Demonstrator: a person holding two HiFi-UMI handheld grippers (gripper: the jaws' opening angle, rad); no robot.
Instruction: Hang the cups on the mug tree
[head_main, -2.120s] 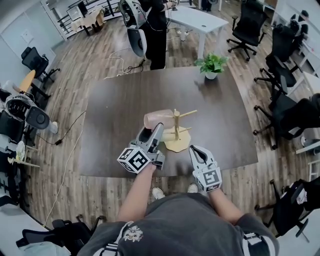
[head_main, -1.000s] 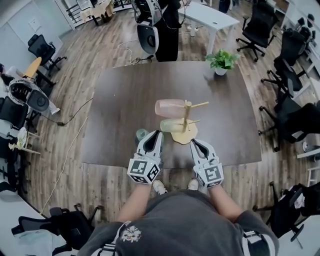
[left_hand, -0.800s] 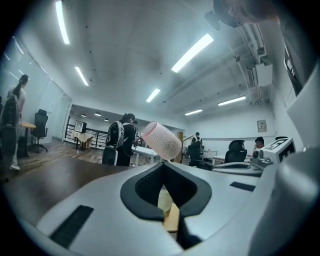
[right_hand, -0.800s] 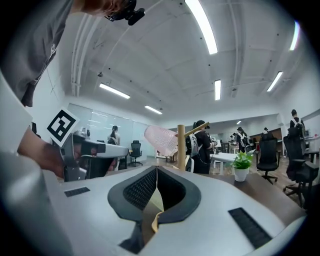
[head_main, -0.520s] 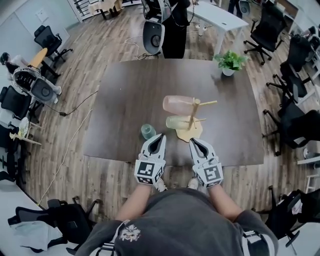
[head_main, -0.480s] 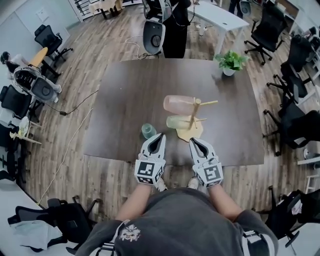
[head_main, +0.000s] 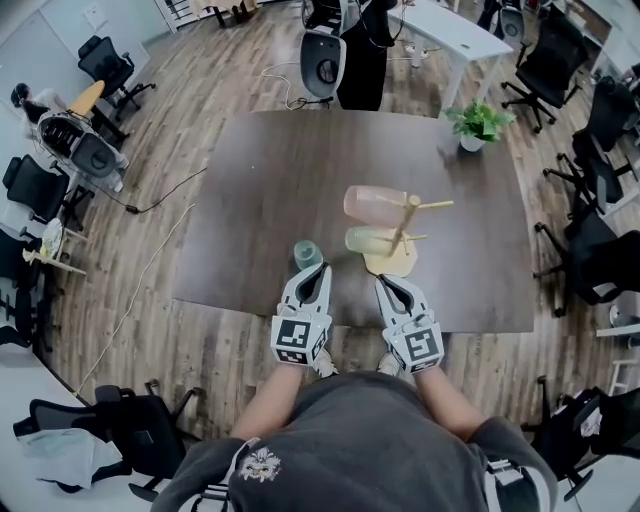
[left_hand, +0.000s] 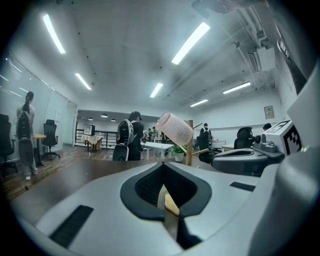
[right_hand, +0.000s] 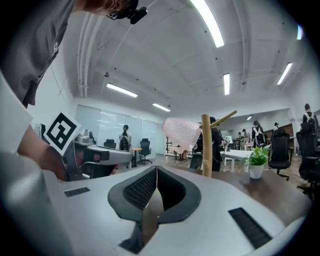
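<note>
Two cups are already up and one is left to go. The dark table (head_main: 250, 190) fills the middle of the head view. The wooden mug tree (head_main: 405, 222) stands toward its near right, post upright on a pale round base. On the tree's left side the pink cup (head_main: 370, 203) hangs from a peg, lying on its side, and the pale green cup (head_main: 362, 239) hangs the same way just below it. Both pegs on the right side look free.

Both grippers hover over the near edge, pointing roughly level and away from the person. The left gripper (head_main: 319, 271) has its jaws pressed together with nothing between them. The right gripper (head_main: 384, 283) is also closed and empty, with its tips near the tree's base.

Now the smallest piece, and the one that counts. The teal cup (head_main: 308, 254) stands upright on the table, mouth up, just past the left gripper's tips and a shade to their left. I cannot tell whether they touch. The right gripper sits well to the side of it, so the left looks like the natural one to pick it up. Its jaws would have to open first, since closed tips can only nudge the cup. The handle's direction cannot be made out, and neither gripper view shows the teal cup at all.
</note>
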